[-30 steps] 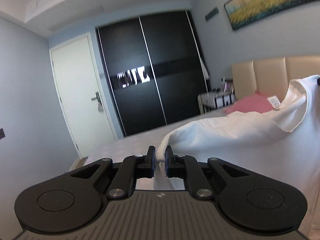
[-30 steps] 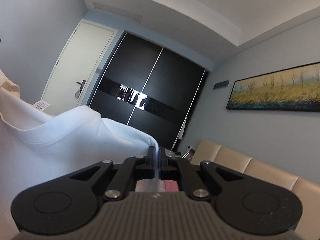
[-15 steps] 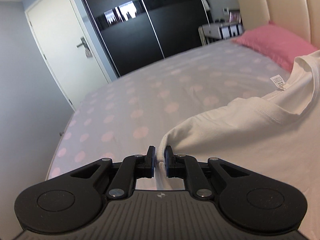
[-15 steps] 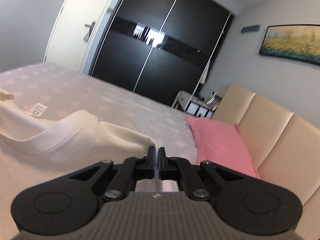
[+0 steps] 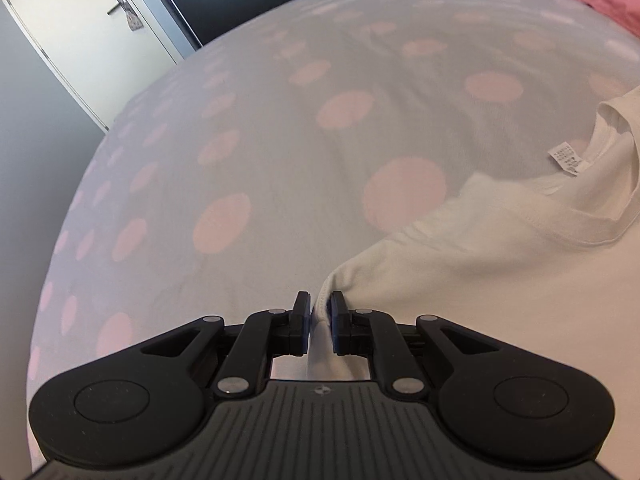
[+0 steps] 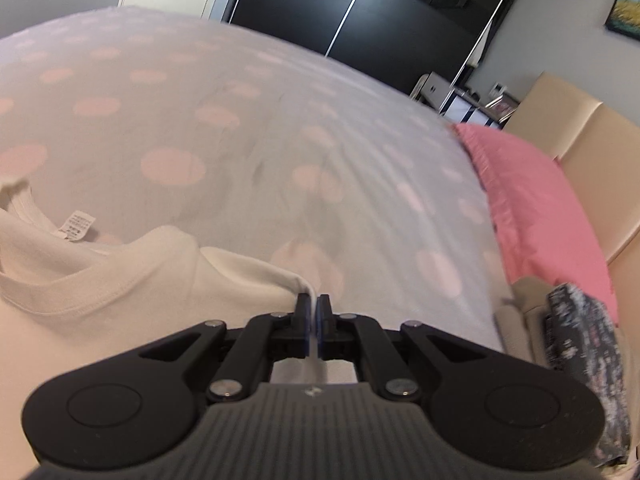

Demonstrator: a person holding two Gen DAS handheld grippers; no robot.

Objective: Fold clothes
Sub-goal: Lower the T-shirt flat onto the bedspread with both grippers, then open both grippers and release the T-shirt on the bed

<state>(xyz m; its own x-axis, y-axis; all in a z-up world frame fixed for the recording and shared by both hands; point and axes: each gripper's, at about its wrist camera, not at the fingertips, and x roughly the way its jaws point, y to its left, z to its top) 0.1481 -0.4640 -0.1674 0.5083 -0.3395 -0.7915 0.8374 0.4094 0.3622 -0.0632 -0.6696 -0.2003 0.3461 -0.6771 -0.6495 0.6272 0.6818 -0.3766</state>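
Note:
A white T-shirt [image 5: 500, 264] stretches between both grippers just above a bed with a pale sheet dotted in pink [image 5: 240, 160]. My left gripper [image 5: 320, 314] is shut on one shoulder of the shirt, the cloth pinched between its blue pads. The round neckline with its white label [image 5: 565, 159] shows to the right. In the right wrist view the same T-shirt [image 6: 140, 280] runs off to the left, label [image 6: 76, 225] near the collar. My right gripper [image 6: 313, 312] is shut on the other shoulder edge.
A pink pillow [image 6: 536, 204] lies against a beige padded headboard [image 6: 592, 148] at the right. Dark patterned cloth [image 6: 588, 344] sits at the bed's right edge. A black sliding wardrobe [image 6: 360, 12] and a white door [image 5: 80, 28] stand beyond the bed.
Both grippers have tipped downward and lowered with the shirt, from pointing at the wardrobe and ceiling to pointing at the bed sheet. Both stay shut on the cloth.

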